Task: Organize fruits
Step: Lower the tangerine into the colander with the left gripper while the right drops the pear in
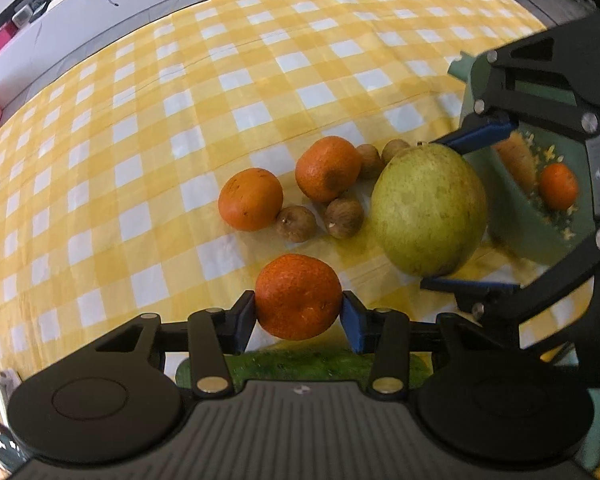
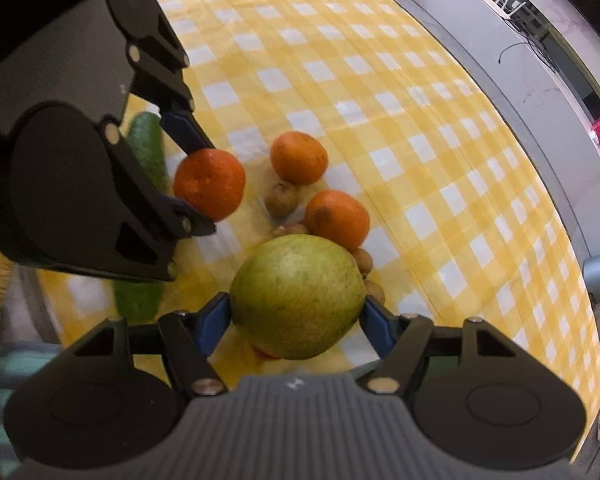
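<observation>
A: Status? Left gripper point(image 1: 299, 307) is clamping a mandarin point(image 1: 299, 297); right gripper point(image 2: 296, 316) is clamping the green pear point(image 2: 297, 295). Both seem lifted over the checked tablecloth point(image 1: 140, 120).

B: Pick step, I'd say. The green bowl point(image 1: 516, 216) is sitting near the right edge, already holding one mandarin. Next move probably calls for carrying both over it and opening.

no readable text, labels or numbers
</observation>
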